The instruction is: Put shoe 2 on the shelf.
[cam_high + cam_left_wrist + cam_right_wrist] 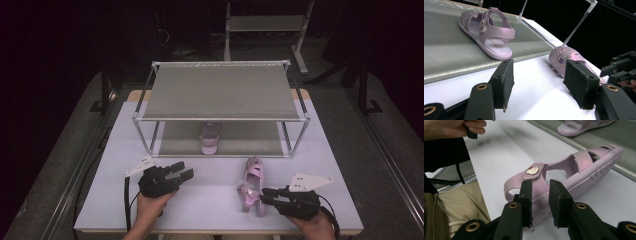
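Observation:
A pink sandal (251, 182) lies on its side on the white table, toe toward the rack. My right gripper (263, 196) comes at its heel from the right. In the right gripper view the right gripper (541, 200) is shut on the heel end of the sandal (579, 167), just below the ankle strap with its small cat-face badge. A matching sandal (210, 137) stands on the rack's lower shelf (250, 142). My left gripper (183, 170) hovers open at the table's left, and in its own view the left gripper (539, 82) has nothing between its pads (507, 80).
A metal-framed two-shelf rack (220, 90) stands at the back middle of the table (330, 165). A second rack stands on the floor behind. The table's front edge runs just before the person's hands, and a cable (127, 200) trails from the left gripper.

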A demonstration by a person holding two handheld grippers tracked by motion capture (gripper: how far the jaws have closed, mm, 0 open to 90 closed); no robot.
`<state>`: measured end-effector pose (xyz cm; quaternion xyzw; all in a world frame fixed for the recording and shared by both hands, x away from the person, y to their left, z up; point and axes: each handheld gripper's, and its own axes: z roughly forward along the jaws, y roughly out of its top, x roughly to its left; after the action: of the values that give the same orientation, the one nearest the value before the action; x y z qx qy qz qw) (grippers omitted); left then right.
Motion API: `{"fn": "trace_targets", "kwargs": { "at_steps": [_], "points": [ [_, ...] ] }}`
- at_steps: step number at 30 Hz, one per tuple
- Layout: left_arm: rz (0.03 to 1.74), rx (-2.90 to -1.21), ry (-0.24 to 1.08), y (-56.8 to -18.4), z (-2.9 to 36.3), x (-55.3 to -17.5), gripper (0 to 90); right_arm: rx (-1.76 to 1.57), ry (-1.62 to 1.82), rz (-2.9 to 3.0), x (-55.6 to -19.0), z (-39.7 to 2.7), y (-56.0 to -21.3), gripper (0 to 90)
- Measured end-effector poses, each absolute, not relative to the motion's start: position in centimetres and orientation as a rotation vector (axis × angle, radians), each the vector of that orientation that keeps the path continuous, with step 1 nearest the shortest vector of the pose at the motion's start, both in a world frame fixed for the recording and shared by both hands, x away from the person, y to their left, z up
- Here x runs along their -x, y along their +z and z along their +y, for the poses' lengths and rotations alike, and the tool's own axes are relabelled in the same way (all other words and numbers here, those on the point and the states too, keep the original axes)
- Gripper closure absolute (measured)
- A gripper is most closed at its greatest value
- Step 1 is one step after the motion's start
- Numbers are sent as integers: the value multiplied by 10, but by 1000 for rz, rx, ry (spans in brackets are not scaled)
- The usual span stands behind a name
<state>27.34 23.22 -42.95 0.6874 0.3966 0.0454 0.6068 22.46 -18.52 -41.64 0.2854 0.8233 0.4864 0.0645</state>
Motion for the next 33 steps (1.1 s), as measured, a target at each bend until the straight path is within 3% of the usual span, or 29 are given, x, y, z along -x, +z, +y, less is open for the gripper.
{"fn": "trace_targets", "kwargs": {
  "at_steps": [33],
  "points": [
    [905,-1567,124,-430,239,-270,384,-1018,1364,2405,-219,-225,-421,677]
  ]
}}
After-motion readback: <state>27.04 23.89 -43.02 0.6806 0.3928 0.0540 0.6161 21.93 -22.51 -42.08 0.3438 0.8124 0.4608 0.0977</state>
